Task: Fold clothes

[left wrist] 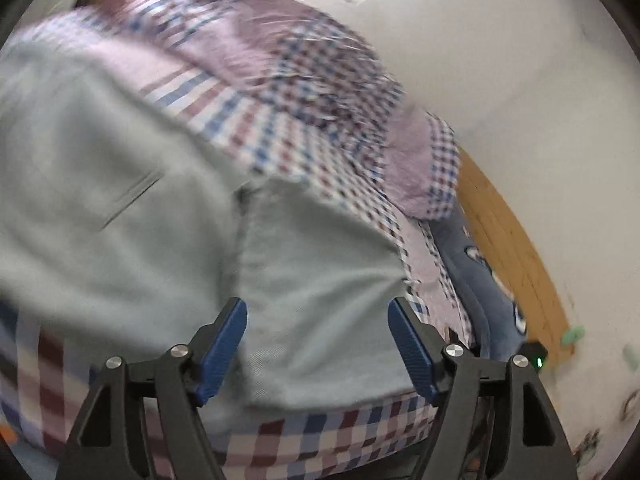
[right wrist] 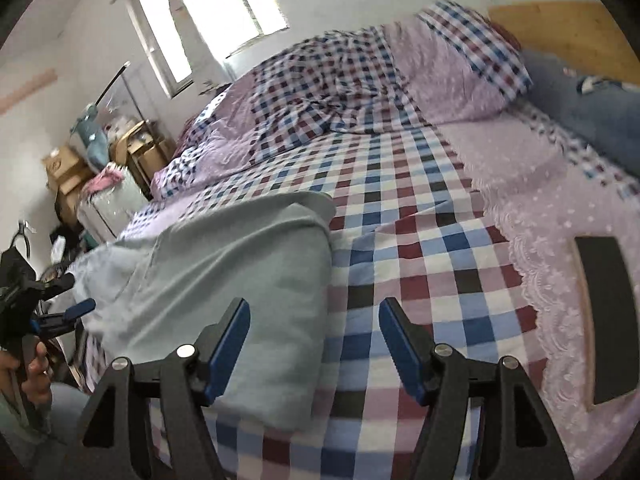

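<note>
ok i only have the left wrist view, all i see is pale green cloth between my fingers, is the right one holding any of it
Observer: No. The right hand-held gripper is open and holds nothing; the pale green garment lies mostly to its left on the checked bedsheet.
Operator: and is anything else on the bed near it
Observer: Yes, a flat black board with a pale edge lies on the lilac lace-edged cover, to its right.
Operator: can you see my left one from there
Observer: Yes, the left hand-held gripper shows at the far left edge, at the garment's left end, a hand below it.
</note>
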Demonstrator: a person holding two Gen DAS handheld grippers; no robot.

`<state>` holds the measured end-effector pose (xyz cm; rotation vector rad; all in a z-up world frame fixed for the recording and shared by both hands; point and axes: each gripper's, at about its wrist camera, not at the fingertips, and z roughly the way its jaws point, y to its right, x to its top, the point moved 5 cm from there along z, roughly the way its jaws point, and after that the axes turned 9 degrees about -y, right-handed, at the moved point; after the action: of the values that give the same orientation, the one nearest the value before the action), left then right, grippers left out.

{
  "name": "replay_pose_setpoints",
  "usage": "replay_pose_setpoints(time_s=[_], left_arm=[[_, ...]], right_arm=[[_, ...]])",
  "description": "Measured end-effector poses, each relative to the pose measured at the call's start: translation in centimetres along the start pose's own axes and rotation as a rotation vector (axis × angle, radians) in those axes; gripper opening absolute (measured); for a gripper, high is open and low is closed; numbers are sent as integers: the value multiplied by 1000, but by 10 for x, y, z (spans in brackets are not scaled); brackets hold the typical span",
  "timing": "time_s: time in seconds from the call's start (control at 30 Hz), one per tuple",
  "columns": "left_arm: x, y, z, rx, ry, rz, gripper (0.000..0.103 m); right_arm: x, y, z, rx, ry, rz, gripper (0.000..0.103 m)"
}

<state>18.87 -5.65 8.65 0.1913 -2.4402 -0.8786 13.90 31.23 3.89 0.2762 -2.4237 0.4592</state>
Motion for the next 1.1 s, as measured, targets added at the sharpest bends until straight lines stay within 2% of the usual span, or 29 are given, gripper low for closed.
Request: replay_pose_setpoints(time_s=[0.1, 0.27, 0.37, 0.47, 0.7, 0.77, 0.8, 0.9, 0.97, 1.0, 1.07, 1.1], left_arm=[[25, 49, 31, 22, -46, 130, 77], [59, 131, 103, 72, -153, 367, 78], [66, 169, 158, 133, -250, 470, 78], [66, 200, 205, 205, -308, 581, 78], [62, 219, 288, 419, -419, 799, 77], [62, 217, 305, 473, -449, 841, 72], [63, 217, 314, 495, -467, 857, 65], [59, 213, 335, 548, -519, 889, 63], [55, 208, 351, 591, -574, 916, 55], [54, 206, 356, 601, -590, 924, 44], [51, 202, 365, 622, -622, 941, 38], [50, 201, 368, 623, -633, 938, 30]], right_arm=[[14, 16, 4, 59, 4, 114, 71], [22, 26, 14, 111, -21, 156, 71], [22, 27, 16, 151, -38, 158, 71], [20, 26, 17, 179, -57, 148, 69], [11, 29, 24, 219, -116, 155, 64], [8, 26, 26, 231, -131, 142, 63], [6, 25, 27, 234, -136, 137, 62], [2, 21, 28, 252, -151, 119, 62], [-1, 21, 32, 248, -169, 116, 61], [-3, 20, 34, 247, -177, 115, 61], [-6, 19, 38, 250, -196, 112, 60], [-7, 17, 41, 250, -208, 110, 58]])
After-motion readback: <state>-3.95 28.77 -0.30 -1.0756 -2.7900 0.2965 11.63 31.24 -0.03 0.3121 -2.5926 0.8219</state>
